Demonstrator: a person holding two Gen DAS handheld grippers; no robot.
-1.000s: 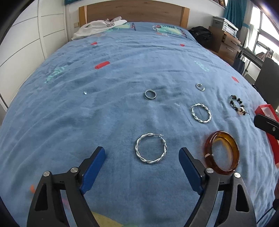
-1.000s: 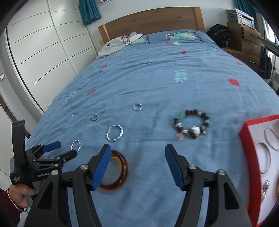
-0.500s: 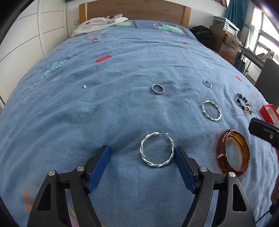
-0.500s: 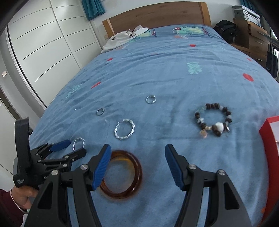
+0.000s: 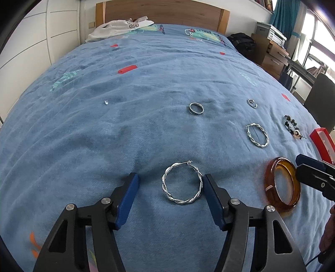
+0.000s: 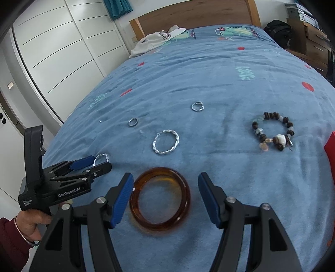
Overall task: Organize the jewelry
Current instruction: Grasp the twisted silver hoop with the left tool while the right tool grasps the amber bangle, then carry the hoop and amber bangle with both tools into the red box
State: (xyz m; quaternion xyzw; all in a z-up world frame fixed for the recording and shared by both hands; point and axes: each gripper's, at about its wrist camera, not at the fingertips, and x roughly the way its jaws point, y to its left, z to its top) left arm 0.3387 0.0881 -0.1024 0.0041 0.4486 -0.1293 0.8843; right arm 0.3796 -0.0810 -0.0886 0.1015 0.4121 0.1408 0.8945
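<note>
We look across a bedroom: a bed with a blue patterned bedspread (image 5: 146, 129) fills both views, its wooden headboard (image 5: 161, 10) at the far end and white wardrobe doors (image 6: 62, 41) along one side. A white garment (image 5: 119, 27) lies crumpled by the headboard.

Our left gripper (image 5: 170, 185) is low over the cover with its blue pads either side of a twisted silver hoop earring (image 5: 181, 185). Its jaws have just been closing; the right pad sits against or just beside the hoop's edge, while the left pad is clearly apart from it, so the hoop lies flat between them, not yet clamped. A hand (image 6: 31, 223) in a dark red sleeve holds this tool.

Our right gripper (image 6: 165, 186) is spread wide around the amber bangle (image 6: 160, 198), which rests flat on the cover; the left pad is just beside its rim, the right pad apart, nothing gripped.

At the right edge we see a red tray (image 5: 322, 142). Beyond the bangle lie a beaded bracelet (image 6: 272, 130), a second twisted hoop (image 6: 166, 141), a dark band ring (image 5: 196, 108), a small silver open ring (image 6: 196, 106) and, well off to the left, a tiny clear piece (image 5: 106, 102) we cannot identify.
</note>
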